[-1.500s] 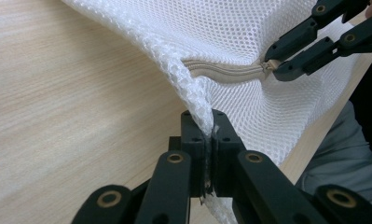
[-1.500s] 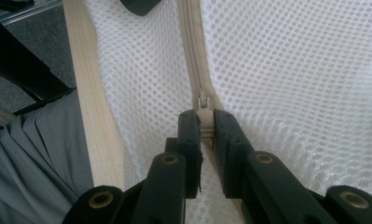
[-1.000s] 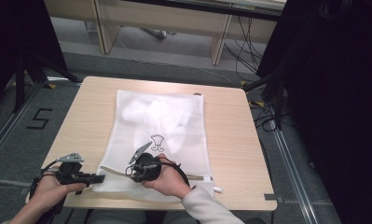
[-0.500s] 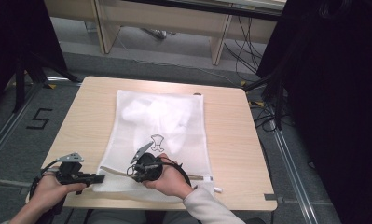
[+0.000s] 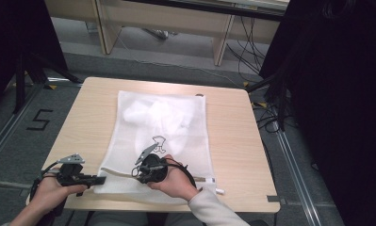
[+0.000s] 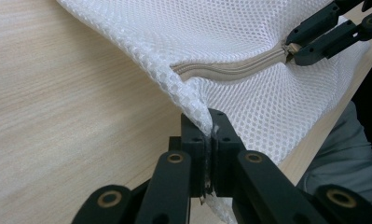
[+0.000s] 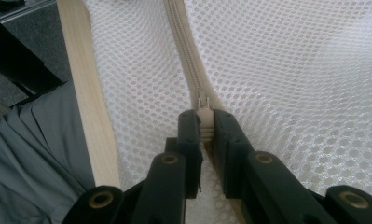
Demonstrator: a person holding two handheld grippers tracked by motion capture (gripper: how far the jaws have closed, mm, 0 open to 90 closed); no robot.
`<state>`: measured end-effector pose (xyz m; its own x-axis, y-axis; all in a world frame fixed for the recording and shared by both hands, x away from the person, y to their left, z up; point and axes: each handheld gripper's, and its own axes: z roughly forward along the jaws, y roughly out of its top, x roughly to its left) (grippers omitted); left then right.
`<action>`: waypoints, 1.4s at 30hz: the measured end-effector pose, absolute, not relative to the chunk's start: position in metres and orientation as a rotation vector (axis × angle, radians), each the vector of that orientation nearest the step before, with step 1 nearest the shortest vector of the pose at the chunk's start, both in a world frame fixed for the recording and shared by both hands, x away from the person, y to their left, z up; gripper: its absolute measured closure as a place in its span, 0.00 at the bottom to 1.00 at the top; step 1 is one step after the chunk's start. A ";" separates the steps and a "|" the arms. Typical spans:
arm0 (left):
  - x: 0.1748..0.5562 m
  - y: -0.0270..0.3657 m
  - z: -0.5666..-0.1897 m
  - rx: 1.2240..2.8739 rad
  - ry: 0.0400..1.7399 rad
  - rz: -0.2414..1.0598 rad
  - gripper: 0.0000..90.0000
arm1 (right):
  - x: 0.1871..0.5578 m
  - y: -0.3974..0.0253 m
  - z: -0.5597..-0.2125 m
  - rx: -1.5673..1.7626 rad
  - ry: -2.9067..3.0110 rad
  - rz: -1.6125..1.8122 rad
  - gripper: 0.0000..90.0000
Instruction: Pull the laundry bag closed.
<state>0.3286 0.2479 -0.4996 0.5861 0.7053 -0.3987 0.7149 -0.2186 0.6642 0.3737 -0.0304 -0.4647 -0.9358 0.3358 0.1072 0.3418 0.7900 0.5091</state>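
White honeycomb mesh bag (image 6: 249, 51), beige zipper (image 7: 186, 56), black grippers, pale woodgrain table (image 5: 232, 136), grey sleeve (image 7: 30, 154).

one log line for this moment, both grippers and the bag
left gripper: shut on mesh bag corner | right gripper: shut on zipper pull | bag flat on table

Readable marks: one black figure "5" (image 5: 39, 120) on the grey floor (image 5: 16, 141), left of the table (image 5: 232, 136) in the high view; small dark printed figure (image 5: 158, 141) on the white mesh bag (image 5: 129, 122), too small to read as text; no lettering legible in either gripper view.
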 end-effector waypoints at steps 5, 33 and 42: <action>0.328 0.249 -0.500 1.951 1.139 -0.010 0.95 | 0.373 -0.033 -0.463 -0.569 -2.957 -0.840 0.91; 0.329 0.250 -0.501 1.956 1.145 -0.023 0.95 | 0.374 -0.047 -0.461 -0.591 -2.962 -0.849 0.91; 0.329 0.250 -0.501 1.957 1.147 -0.023 0.95 | 0.373 -0.049 -0.459 -0.598 -2.966 -0.842 0.91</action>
